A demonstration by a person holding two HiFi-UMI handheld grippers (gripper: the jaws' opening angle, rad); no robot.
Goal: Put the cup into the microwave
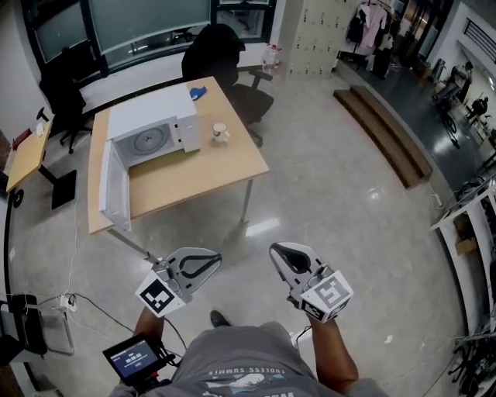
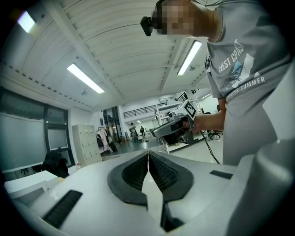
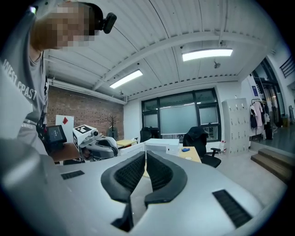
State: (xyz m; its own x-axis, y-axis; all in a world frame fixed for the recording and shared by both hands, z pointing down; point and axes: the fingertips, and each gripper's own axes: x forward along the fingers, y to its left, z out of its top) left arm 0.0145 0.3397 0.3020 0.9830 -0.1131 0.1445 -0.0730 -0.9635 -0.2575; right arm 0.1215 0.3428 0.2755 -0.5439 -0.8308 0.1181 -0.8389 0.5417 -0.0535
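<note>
At the bottom edge of the head view is the person's grey shirt (image 1: 244, 364), and at lower left a small lit screen (image 1: 133, 358) with a cable trailing off it. Just above, side by side in the lower middle of the frame, both grippers are held out over the bare floor (image 1: 341, 194), pointing toward the table.

The left gripper (image 1: 219, 257) is clenched. In its own view the two ribbed pads (image 2: 133, 173) meet at the tips, with nothing between them. The right gripper (image 1: 273, 250) is clenched as well, its pads (image 3: 159, 173) drawn together and empty. Each gripper shows in the other's view, beside it and apart from it.

Well beyond them, in the upper left of the head view, stands a wooden table (image 1: 194, 174). On it sits the white microwave (image 1: 151, 128), its door (image 1: 114, 186) swung wide open toward the table's near left edge and the turntable visible inside. The cup (image 1: 220, 132) stands upright on the tabletop just right of the microwave, outside it and well apart from both grippers. A small blue object (image 1: 198, 92) lies at the table's far corner. Behind that is a dark office chair (image 1: 221, 58), then a row of windows (image 1: 147, 23) along the top of the frame.
</note>
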